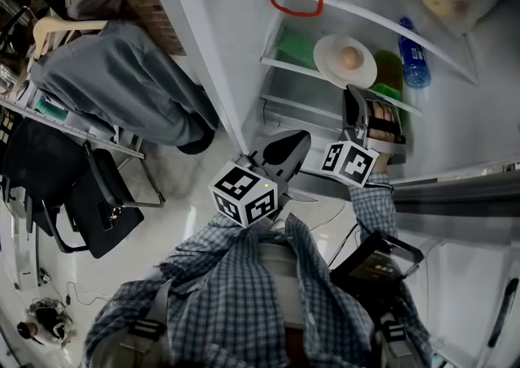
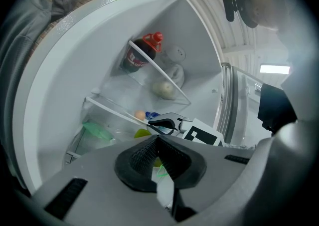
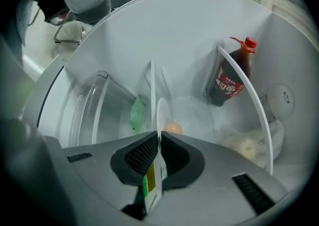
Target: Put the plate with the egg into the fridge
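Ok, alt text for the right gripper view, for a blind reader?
The right gripper is shut on the rim of a white plate, seen edge-on, carrying an egg, inside a fridge. A dark red-capped bottle sits further back.

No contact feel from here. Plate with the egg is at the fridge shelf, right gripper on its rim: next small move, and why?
Probably open the right gripper and let go: the plate with the egg already looks settled on the shelf, its rim pinched between the pads. Full contact I cannot confirm.
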